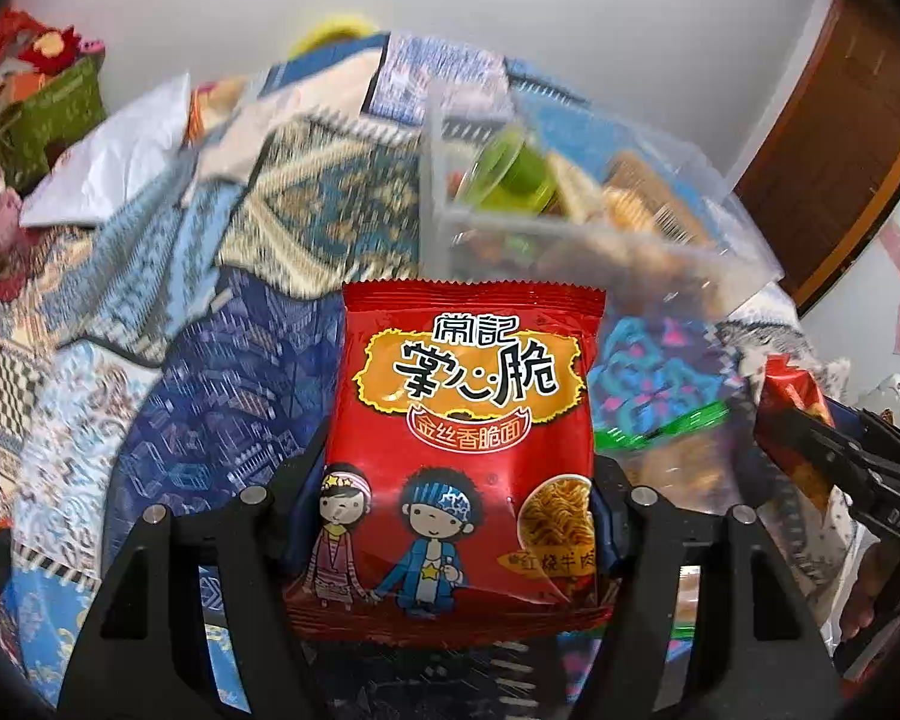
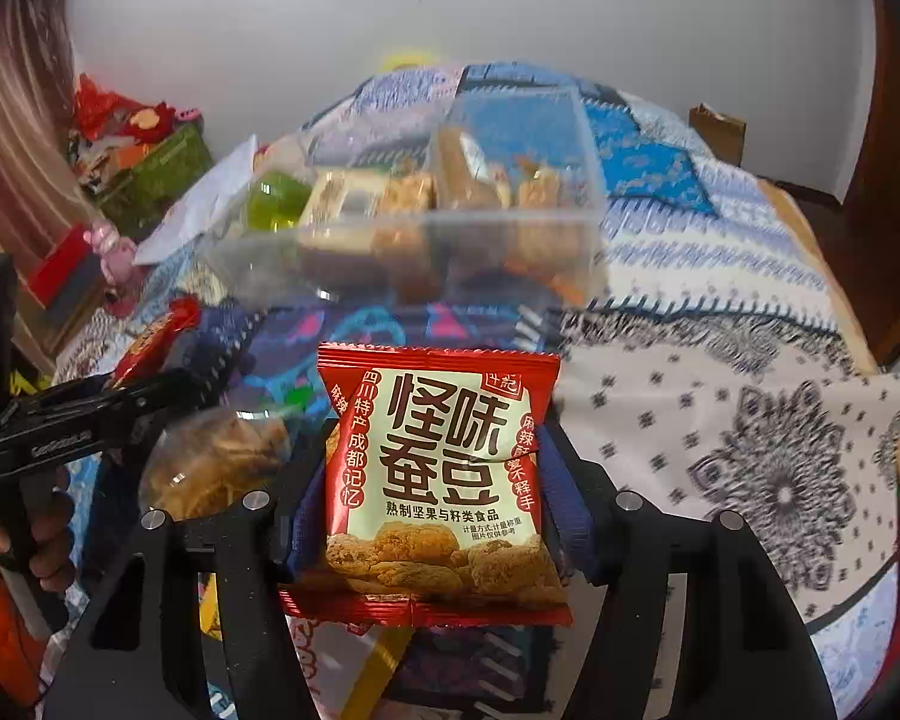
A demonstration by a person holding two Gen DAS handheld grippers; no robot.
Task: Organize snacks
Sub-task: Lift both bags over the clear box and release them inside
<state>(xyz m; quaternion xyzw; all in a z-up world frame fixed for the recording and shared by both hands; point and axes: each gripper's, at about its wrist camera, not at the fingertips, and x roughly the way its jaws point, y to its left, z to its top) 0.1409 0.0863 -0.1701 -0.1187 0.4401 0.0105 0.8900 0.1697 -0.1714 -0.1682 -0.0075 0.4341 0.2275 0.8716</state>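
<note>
While both hands hold packets over the bed [image 2: 720,324], the left tool [image 1: 456,516] is clamped on a red noodle snack packet [image 1: 468,456], pads pressing its 2 side edges, packet upright and facing the camera. The right tool [image 2: 435,498] is clamped the same way on a red-and-cream bean snack packet [image 2: 438,480], sides pinched, crimped bottom edge hanging below the pads.

A clear plastic bin [image 2: 510,222] sits ahead of both tools on the patterned quilt [image 1: 210,360], already holding wrapped snacks and a green jelly cup [image 2: 276,201]. In the right wrist view a divider seems to split it into compartments, and the far right one shows bare floor. The bin's near rim is blurred in the left view [image 1: 570,228].

A clear bag of fried snacks [image 2: 210,468] lies on the quilt between the 2 tools, just beside the right one. In the left view the right tool comes in at the right edge [image 1: 858,468]; in the right view the left tool sits at the left edge [image 2: 90,414], a hand [image 2: 42,546] on its grip.

Open quilt lies right of the bin [image 2: 750,420] and left of it [image 1: 120,420]. A white pillow or bag [image 1: 114,168] lies by the far left edge, clutter beyond it blurred.
</note>
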